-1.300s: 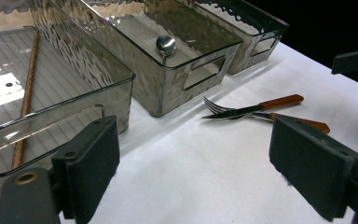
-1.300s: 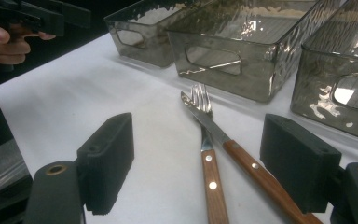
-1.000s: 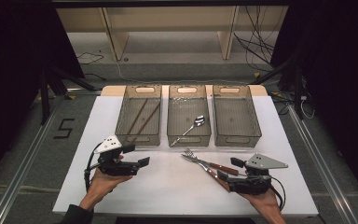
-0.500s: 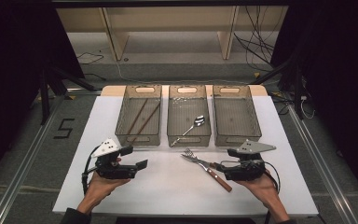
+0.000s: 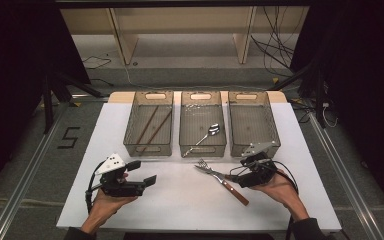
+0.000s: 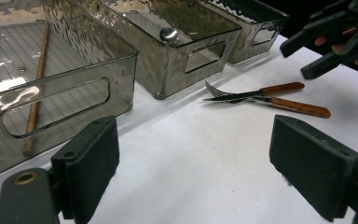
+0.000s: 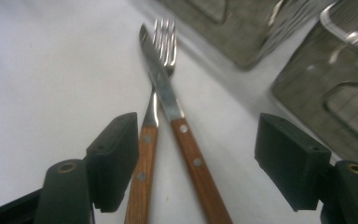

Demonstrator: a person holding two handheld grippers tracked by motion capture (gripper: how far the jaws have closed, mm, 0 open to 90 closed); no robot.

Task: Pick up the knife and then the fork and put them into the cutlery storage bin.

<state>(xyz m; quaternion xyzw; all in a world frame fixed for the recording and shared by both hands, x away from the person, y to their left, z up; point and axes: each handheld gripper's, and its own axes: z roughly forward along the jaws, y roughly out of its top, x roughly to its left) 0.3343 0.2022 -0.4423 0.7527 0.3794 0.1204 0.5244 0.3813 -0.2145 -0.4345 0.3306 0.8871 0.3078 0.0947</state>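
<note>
On the white desk (image 5: 180, 200), a wooden-handled steel fork (image 7: 151, 116) and a wooden-handled steel knife (image 7: 177, 116) lie crossed just before the three smoky clear plastic bins (image 5: 202, 147). The right gripper (image 5: 233, 176) straddles both handles, its jaws apart and just closing a little, pads off the wood. The left gripper (image 5: 142, 172) hangs well apart, jaws wide and empty.

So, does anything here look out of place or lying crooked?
Yes. A fork and a knife lie loose on the white table, crossed over each other, while the chopsticks and the spoon sit in bins. The right bin looks empty. The right gripper has open jaws around both handles.
</note>
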